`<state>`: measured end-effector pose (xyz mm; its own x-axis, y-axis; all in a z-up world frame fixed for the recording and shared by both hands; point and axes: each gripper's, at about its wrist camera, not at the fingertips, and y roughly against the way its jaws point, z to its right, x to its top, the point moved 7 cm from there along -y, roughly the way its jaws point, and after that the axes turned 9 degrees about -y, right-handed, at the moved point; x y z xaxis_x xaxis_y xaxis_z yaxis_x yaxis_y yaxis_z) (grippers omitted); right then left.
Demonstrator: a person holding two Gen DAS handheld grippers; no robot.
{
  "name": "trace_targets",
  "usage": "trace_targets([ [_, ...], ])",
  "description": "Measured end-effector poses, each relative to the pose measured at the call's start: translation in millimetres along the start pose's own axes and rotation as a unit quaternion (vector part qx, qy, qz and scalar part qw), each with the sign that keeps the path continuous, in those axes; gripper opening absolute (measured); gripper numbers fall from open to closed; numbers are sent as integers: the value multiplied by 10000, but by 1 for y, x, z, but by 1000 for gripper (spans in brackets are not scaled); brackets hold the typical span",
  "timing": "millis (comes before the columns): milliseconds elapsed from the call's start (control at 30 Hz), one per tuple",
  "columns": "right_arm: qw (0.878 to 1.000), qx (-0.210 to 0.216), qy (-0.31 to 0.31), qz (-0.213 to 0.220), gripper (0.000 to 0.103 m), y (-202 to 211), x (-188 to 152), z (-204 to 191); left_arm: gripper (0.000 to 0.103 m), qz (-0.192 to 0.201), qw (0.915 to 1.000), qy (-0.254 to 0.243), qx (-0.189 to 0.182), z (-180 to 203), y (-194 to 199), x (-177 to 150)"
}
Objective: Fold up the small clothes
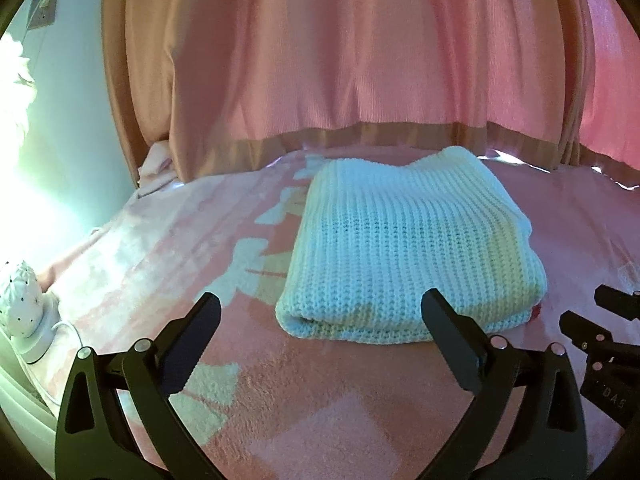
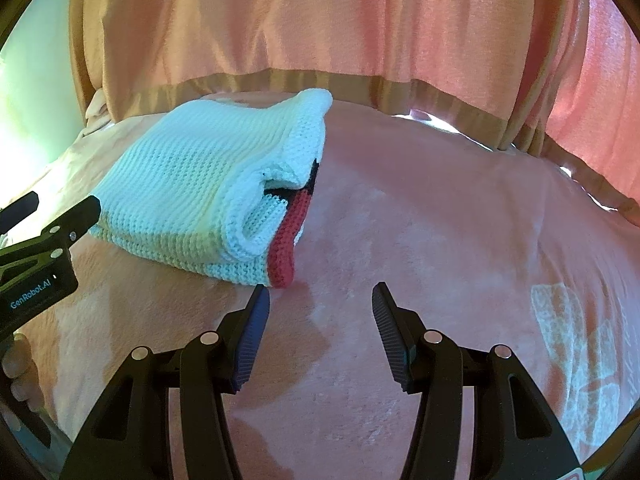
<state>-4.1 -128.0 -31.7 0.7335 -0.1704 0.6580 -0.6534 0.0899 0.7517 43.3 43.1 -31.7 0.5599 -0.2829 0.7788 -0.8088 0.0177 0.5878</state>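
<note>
A white knitted garment (image 1: 400, 240) lies folded into a thick rectangle on the pink blanket (image 1: 320, 400). In the right wrist view the same garment (image 2: 192, 184) shows a red and black trim at its right end. My left gripper (image 1: 322, 298) stands wide open just in front of the garment's near edge, its pads apart from the knit. The right gripper (image 2: 320, 290) is half open over bare blanket, just off the garment's red corner, with nothing between its fingers. Each view catches the other gripper at its edge: the right gripper (image 1: 592, 320) and the left gripper (image 2: 60, 200).
A pink curtain (image 1: 340, 60) with a tan hem hangs behind the bed. A white dotted ornament (image 1: 20, 300) on a base sits at the far left edge. A wall socket (image 1: 42, 10) is on the pale wall. A hand (image 2: 18, 380) shows at lower left.
</note>
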Motion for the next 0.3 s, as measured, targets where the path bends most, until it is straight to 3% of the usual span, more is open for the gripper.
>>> trace_targets([
  [100,10000,4,-3,-2,52,0,0,0,98,-191,9998,64,-18,-3,-5,-1],
  [300,10000,-4,12,14,56,0,1,-1,98,-211,9994,254,81,-10,-6,-2],
])
